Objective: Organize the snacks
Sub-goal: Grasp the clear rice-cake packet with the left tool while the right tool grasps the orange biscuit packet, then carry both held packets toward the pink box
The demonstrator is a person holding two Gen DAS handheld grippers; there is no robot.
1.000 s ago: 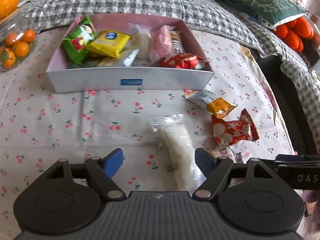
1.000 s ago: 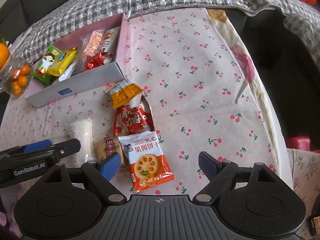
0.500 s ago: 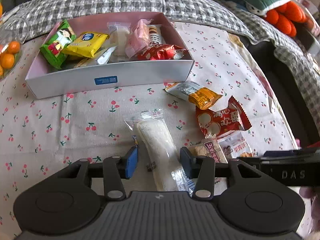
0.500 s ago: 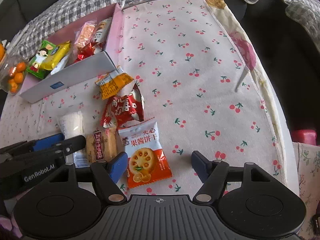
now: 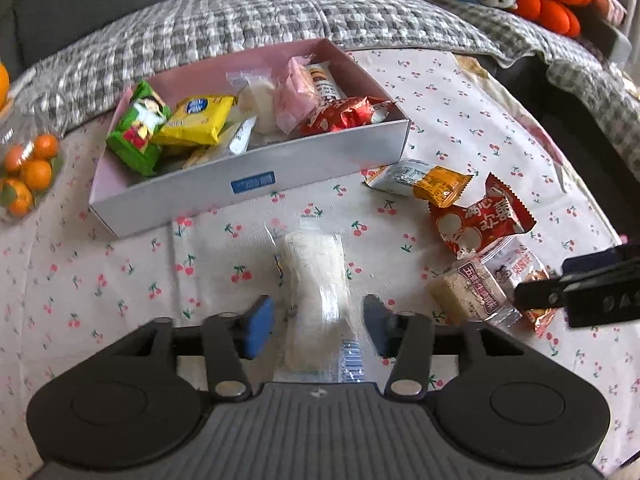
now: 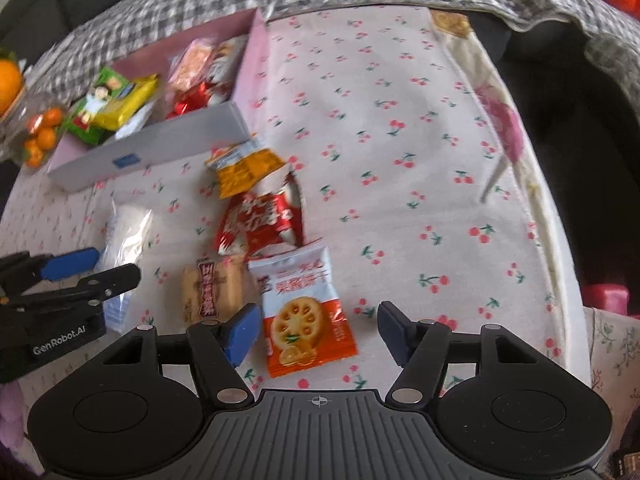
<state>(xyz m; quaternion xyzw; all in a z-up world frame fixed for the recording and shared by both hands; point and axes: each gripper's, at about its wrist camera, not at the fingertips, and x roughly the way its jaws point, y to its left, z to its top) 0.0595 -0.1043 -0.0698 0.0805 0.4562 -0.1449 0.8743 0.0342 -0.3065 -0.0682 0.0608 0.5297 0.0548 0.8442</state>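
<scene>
Since a second earlier, the left gripper [image 5: 316, 330] had narrowed around the long white rice-cake bar in clear wrap [image 5: 316, 280], blue pads flanking but apparently not touching it. Lying lower centre on the cherry-print worktop [image 5: 120, 280], it pointed toward the grey box [image 5: 256, 172]. Probably light, crinkly, brittle: pinch mid-length. Right gripper [image 6: 316, 330] was open over the orange biscuit packet [image 6: 304, 316].

We hold our left black two-finger gripper with blue pads [image 5: 316, 326] low with jaws partly spread, and our right matching gripper [image 6: 318, 332] wide apart.
</scene>
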